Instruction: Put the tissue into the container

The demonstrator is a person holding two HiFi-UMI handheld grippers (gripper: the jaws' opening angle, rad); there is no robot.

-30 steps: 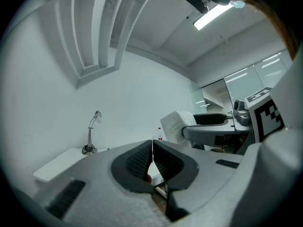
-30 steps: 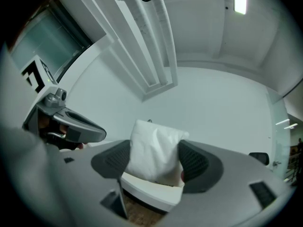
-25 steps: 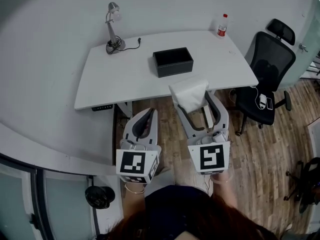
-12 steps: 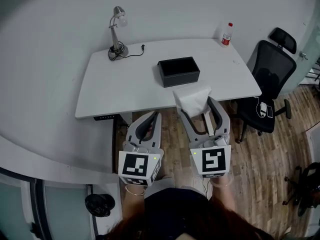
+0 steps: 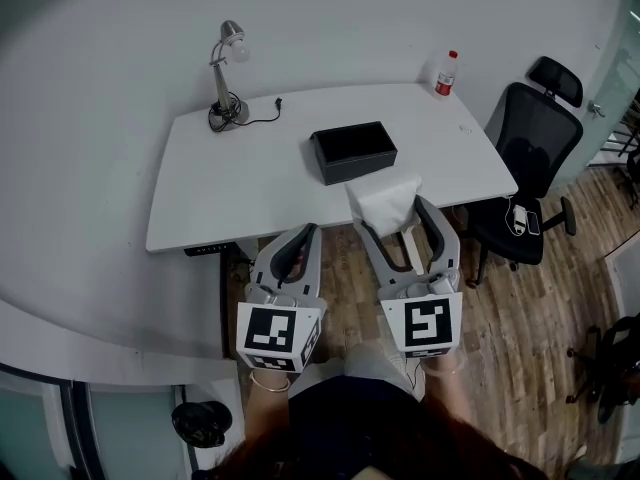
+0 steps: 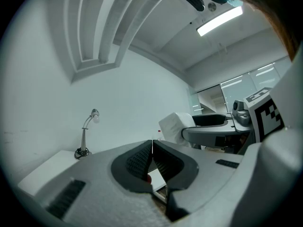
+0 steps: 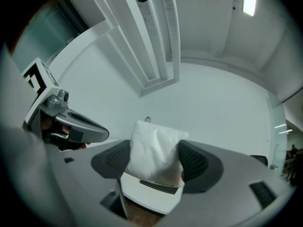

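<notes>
A white tissue pack (image 5: pixel 384 200) sits between the jaws of my right gripper (image 5: pixel 390 213), which is shut on it just short of the table's near edge. In the right gripper view the tissue pack (image 7: pixel 155 150) fills the gap between the two dark pads. The black open container (image 5: pixel 352 151) stands on the white table (image 5: pixel 230 178), a little beyond the pack. My left gripper (image 5: pixel 304 234) hangs over the floor to the left, its jaws shut with nothing between them; its pads (image 6: pixel 152 161) meet in the left gripper view.
A desk lamp (image 5: pixel 226 78) with a cable stands at the table's back left, a red-capped bottle (image 5: pixel 444 72) at its back right. A black office chair (image 5: pixel 530 158) stands to the right of the table. Wooden floor (image 5: pixel 520 308) lies under me.
The view has shifted slightly, the table drifting a little left. Both grippers keep the same pose, the right one still holding the tissue pack near the table edge.
</notes>
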